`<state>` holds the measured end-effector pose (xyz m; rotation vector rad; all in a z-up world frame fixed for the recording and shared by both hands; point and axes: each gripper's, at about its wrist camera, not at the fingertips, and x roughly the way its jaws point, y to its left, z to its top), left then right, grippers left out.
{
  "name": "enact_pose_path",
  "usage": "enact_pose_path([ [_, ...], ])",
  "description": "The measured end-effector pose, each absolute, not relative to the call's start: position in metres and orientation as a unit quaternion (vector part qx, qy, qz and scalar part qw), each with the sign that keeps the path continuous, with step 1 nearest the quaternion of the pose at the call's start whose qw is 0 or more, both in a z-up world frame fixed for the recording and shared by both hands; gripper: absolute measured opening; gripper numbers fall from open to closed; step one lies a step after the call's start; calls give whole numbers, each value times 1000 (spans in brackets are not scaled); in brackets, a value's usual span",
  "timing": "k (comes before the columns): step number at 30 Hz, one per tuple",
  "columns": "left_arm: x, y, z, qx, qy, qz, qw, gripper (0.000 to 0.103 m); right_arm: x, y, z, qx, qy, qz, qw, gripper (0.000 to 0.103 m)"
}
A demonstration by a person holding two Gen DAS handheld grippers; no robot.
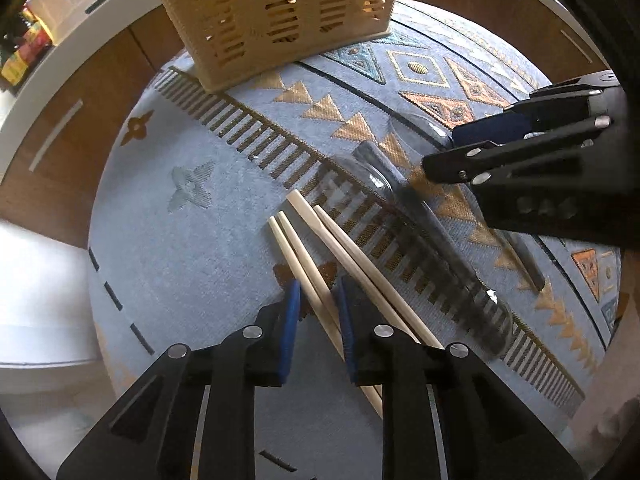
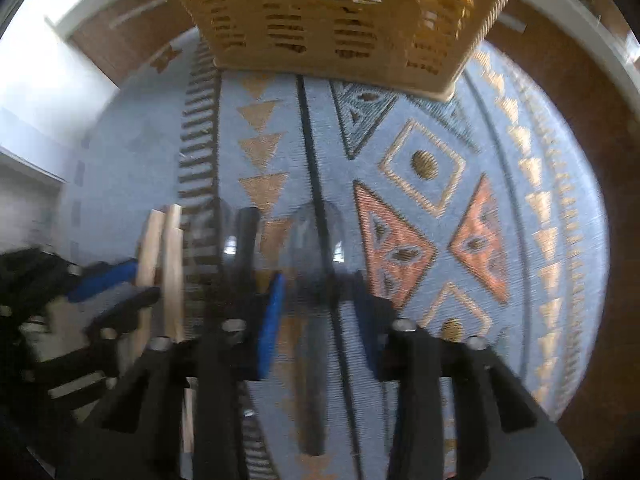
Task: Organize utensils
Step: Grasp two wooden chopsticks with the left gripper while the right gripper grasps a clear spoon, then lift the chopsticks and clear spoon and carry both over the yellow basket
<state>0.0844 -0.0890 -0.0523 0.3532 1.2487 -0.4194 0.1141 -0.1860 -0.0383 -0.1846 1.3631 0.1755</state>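
Several wooden chopsticks [image 1: 320, 252] lie side by side on the blue patterned cloth [image 1: 192, 240]. My left gripper [image 1: 318, 300] is open, its blue pads on either side of two of them, not closed on them. Two clear plastic spoons lie beside them, one [image 1: 420, 224] next to the chopsticks and one [image 1: 424, 132] further right. My right gripper [image 2: 318, 284] is open and straddles the right-hand clear spoon [image 2: 316, 240]; it also shows at the right of the left wrist view [image 1: 452, 148]. The chopsticks [image 2: 168, 272] and the left gripper [image 2: 128, 284] show at the left of the blurred right wrist view.
A tan slotted utensil basket [image 1: 276, 16] stands upright at the far side of the cloth; it also shows in the right wrist view [image 2: 340, 20]. The cloth covers a round table with a brown wood floor [image 1: 68, 148] around it.
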Motion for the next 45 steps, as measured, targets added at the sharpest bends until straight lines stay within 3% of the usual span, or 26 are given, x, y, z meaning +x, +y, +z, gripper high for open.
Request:
enact_pose_path([
  [3,77,-88,-51,157,564,-187,789,15,109,-177,-38,-97,623,93,771,10],
  [5,68,-86,-48,141,557,-188,797,12,106,-174,-38,-96,620,101,772,10],
  [7,66,-76,-42,100,543,-194,811,0,102,-174,-34,-85,614,111,777,10],
  [12,70,-47,-32,-7,523,-209,826,0,88,-187,-16,-69,583,124,800,10],
  [16,70,-39,-35,-31,538,-240,807,0,83,-199,-6,-62,574,128,807,10],
  [19,70,-39,-36,-6,544,-252,800,27,82,-209,-5,-53,576,133,805,10],
  [20,70,-41,-36,5,544,-252,800,29,82,-209,-2,-51,576,135,805,10],
  [31,85,-95,-50,178,619,-224,731,29,89,-220,-6,-49,584,132,799,10],
  [33,80,-105,-50,207,613,-220,730,22,90,-217,-8,-47,584,132,800,10],
  [34,77,-108,-49,212,612,-224,728,11,89,-217,-8,-43,582,135,801,10],
  [39,73,-95,-44,150,599,-230,753,9,84,-229,1,-19,570,153,807,10],
  [45,62,-55,-13,31,517,-247,819,9,72,-246,29,7,528,180,830,10],
])
